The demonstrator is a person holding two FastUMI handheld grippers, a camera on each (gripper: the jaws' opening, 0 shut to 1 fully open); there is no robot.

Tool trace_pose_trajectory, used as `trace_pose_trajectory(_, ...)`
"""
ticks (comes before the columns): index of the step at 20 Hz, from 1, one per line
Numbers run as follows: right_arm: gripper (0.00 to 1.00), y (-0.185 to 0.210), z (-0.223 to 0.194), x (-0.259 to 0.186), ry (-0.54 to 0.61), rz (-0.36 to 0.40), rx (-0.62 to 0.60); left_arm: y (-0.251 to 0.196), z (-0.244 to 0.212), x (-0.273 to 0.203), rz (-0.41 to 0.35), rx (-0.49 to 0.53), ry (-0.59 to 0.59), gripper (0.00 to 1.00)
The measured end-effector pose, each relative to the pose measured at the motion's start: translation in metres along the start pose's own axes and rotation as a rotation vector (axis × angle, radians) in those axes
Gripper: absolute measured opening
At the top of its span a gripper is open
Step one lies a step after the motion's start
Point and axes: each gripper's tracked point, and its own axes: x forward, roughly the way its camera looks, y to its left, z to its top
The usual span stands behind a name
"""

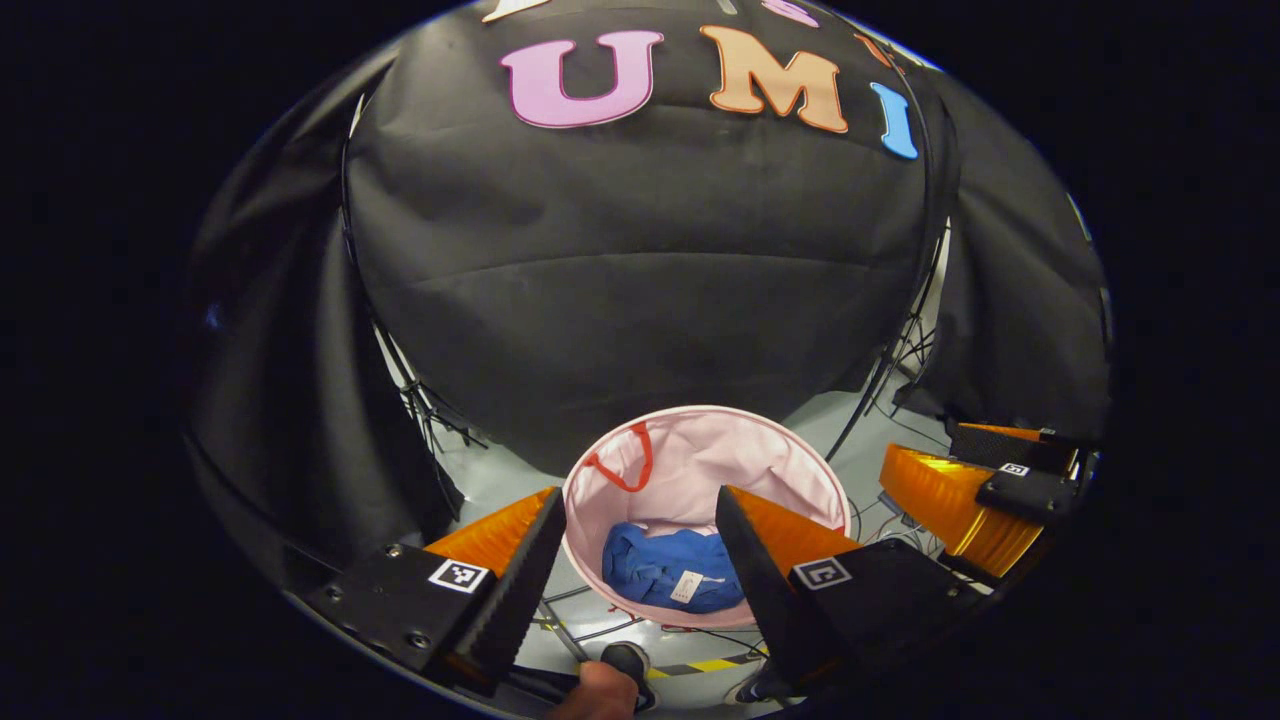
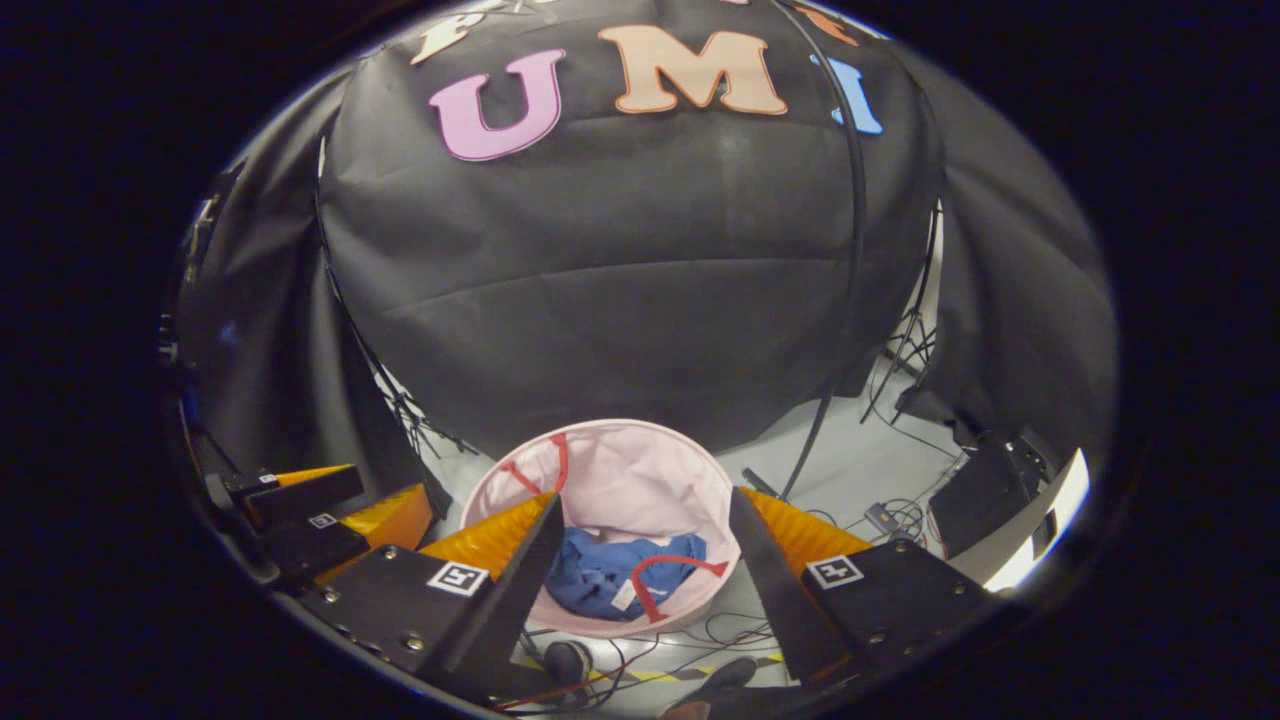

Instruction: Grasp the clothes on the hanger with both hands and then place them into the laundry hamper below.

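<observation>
A round pink laundry hamper (image 1: 760,455) with red handles stands on the floor below both grippers. A crumpled blue garment (image 1: 660,565) with a white label lies at its bottom. My left gripper (image 1: 640,530) hangs open above the hamper's mouth, nothing between its fingers. In the right gripper view the same hamper (image 2: 640,470) holds the blue garment (image 2: 600,580), a red handle strap draped over it. My right gripper (image 2: 645,530) is also open and empty above the hamper. The right gripper (image 1: 960,490) appears at the right of the left gripper view; the left gripper (image 2: 320,520) appears at the left of the right gripper view.
Black cloth walls surround the booth. Stand legs and cables (image 2: 900,520) run over the grey floor behind and to the right of the hamper. A dark box (image 2: 985,495) sits at the far right. Yellow-black tape (image 1: 715,664) marks the floor near a shoe (image 1: 630,662).
</observation>
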Motion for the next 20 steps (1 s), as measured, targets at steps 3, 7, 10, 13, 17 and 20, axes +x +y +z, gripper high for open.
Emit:
trace_pose_trajectory(3,0.95,0.003,0.010,-0.013,-0.020,0.001,0.010,0.010,0.016,-0.017,0.013,-0.007,-0.041,0.95)
trace_pose_trajectory(7,0.95,0.011,0.031,-0.037,-0.056,0.017,0.032,0.023,0.036,-0.044,0.057,-0.002,-0.094,0.95)
trace_pose_trajectory(10,0.95,0.013,0.048,-0.055,-0.093,0.014,0.014,0.033,0.055,-0.063,0.076,-0.043,-0.151,0.95)
trace_pose_trajectory(13,0.97,0.019,0.070,-0.076,-0.145,0.017,0.012,0.040,0.073,-0.082,0.058,-0.088,-0.189,0.95)
trace_pose_trajectory(17,1.00,0.031,0.112,-0.106,-0.235,0.037,0.022,0.057,0.100,-0.109,0.058,-0.098,-0.266,0.94)
trace_pose_trajectory(20,0.99,0.035,0.136,-0.129,-0.295,0.042,0.014,0.070,0.114,-0.133,0.069,-0.105,-0.314,0.93)
